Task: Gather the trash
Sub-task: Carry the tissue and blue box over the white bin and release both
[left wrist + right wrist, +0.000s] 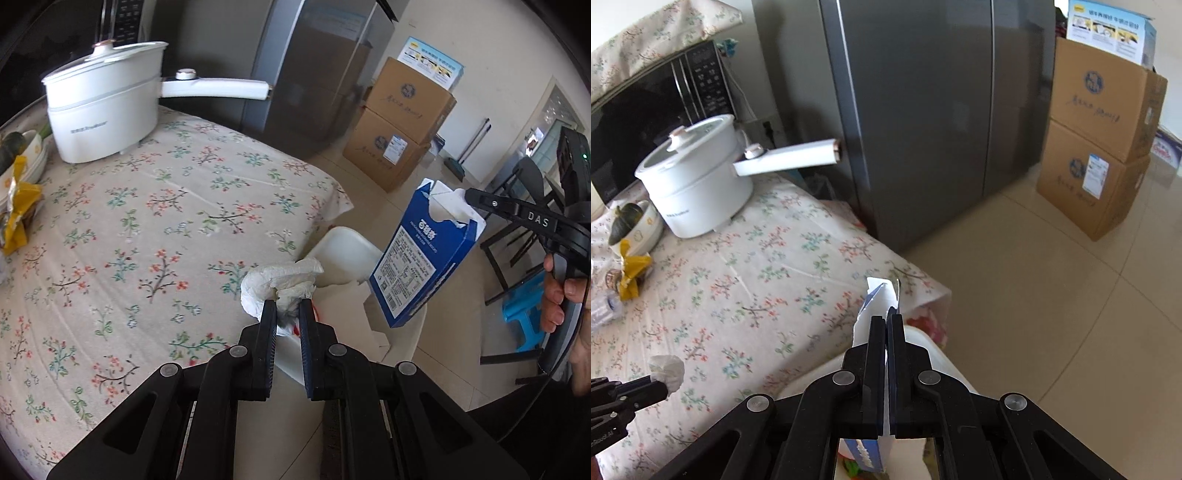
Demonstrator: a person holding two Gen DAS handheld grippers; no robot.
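Observation:
My left gripper (288,306) is shut on a crumpled white tissue (280,282) and holds it above the table's near corner; the tissue also shows in the right wrist view (668,369). My right gripper (888,314) is shut on the torn top flap of a blue and white carton (421,258), which hangs tilted in the air over a white bin (347,251). In the right wrist view the carton (879,299) is edge-on between the fingers. A yellow wrapper (18,206) lies at the table's left edge.
A table with a floral cloth (147,221) carries a white electric pot (107,107), stacked bowls with a green squash (628,221) and a crushed plastic bottle (604,306). A grey fridge (923,110), stacked cardboard boxes (1100,147), a dark table and a blue stool (524,317) stand around.

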